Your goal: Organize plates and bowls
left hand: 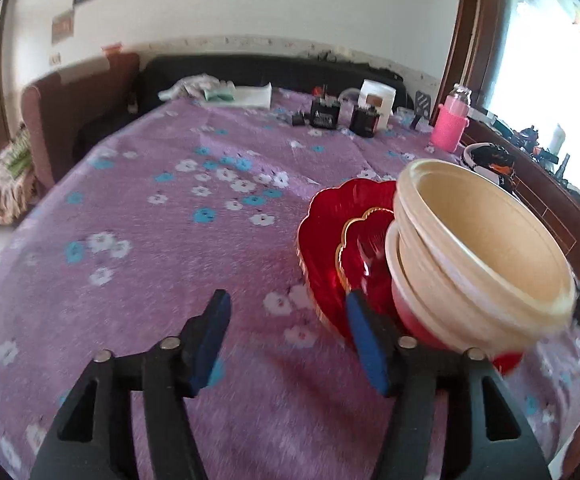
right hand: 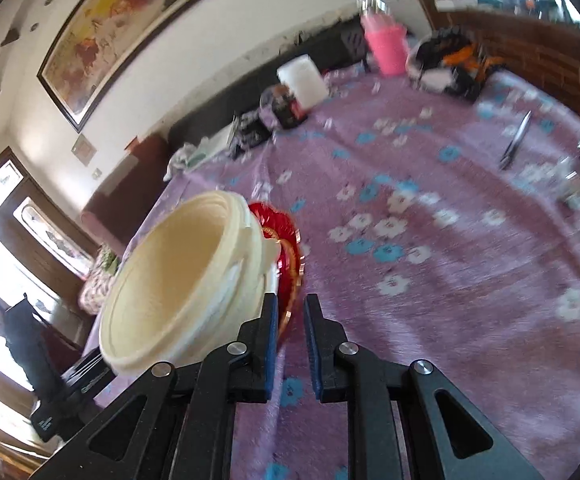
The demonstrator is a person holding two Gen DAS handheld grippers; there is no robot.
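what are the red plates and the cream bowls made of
Red plates: likely glass, possibly clear plastic. They look see-through and glossy, with scalloped edges and a thin gold line on the rim.

Cream bowls: probably paper or pulp, maybe matte plastic. The surface is dull with no glare, the walls are thin, and the rims are rolled where they nest.

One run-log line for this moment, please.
left gripper open, empty | right gripper narrow, red plates rim between fingers, grip unclear | cream bowls nested on plates | purple tablecloth beneath
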